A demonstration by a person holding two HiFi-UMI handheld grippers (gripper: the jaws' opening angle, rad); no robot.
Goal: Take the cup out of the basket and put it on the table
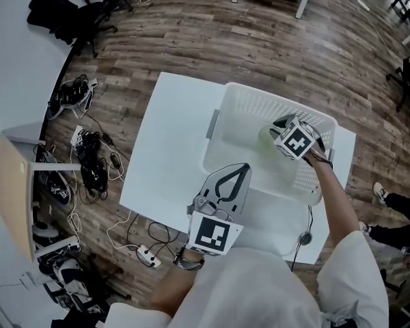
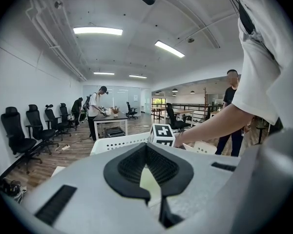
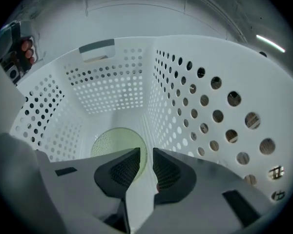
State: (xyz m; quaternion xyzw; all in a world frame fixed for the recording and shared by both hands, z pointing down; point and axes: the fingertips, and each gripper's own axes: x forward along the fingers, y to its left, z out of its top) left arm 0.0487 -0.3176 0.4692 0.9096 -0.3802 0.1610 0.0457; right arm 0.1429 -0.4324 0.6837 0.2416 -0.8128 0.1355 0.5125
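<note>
The right hand-held gripper (image 3: 146, 152) reaches down into the basket (image 3: 210, 91) on a bare, outstretched forearm (image 1: 331, 190), and its marker cube (image 1: 297, 142) sits just above the basket's far right corner. Its jaws are slightly spread, with a narrow gap between the ribbed black pads. The cup (image 3: 115, 143) stands upright on the basket floor in that same corner. Its right rim lines up with the gap, one jaw over the cup's mouth and the other outside it. I cannot tell whether the pads touch the rim.

The left hand-held gripper (image 1: 240, 168) hangs over the table (image 1: 167, 149) just outside the basket's near wall. Its jaws are pressed together at the tips with nothing between them.

The cup is round, pale green and translucent. The basket is white plastic, rectangular, with walls pierced by rows of round holes. The table is white and smooth.
</note>
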